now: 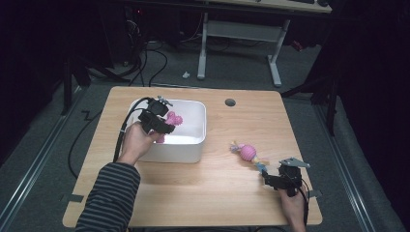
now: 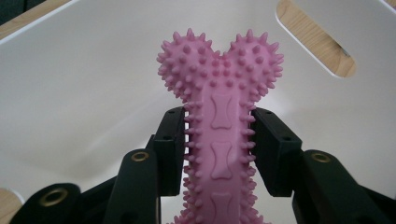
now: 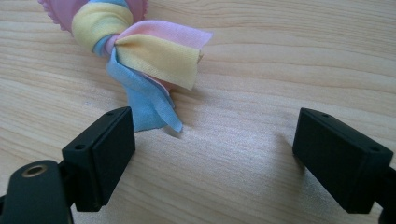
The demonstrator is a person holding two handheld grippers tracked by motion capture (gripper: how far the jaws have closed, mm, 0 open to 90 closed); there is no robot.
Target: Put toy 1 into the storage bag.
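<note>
Pink spiky bone toy [image 2: 219, 135] is clamped by its shaft between the jaws of the left tool [image 1: 157, 121], hanging inside the white bin [image 1: 196, 145] with its knobby head toward the bin's far wall, and it looks not yet set down on the bin floor. So that one seems nearly home: a release is about all that's left for it. Now over to the right of the bin, out on the bare wooden surface [image 1: 217, 193], where the rope toy [image 1: 247, 152] with its pink ball and pastel cloth tails lies waiting. The right tool [image 3: 233, 154] sits just short of it, jaws spread wide with nothing between them, the blue tail almost at one jaw. That toy looks like the next job, grasp and carry both outstanding. Hard to call: the bone's lower end is cut off behind the left tool, and whether anything else lies in the bin is hidden by the hand.
</note>
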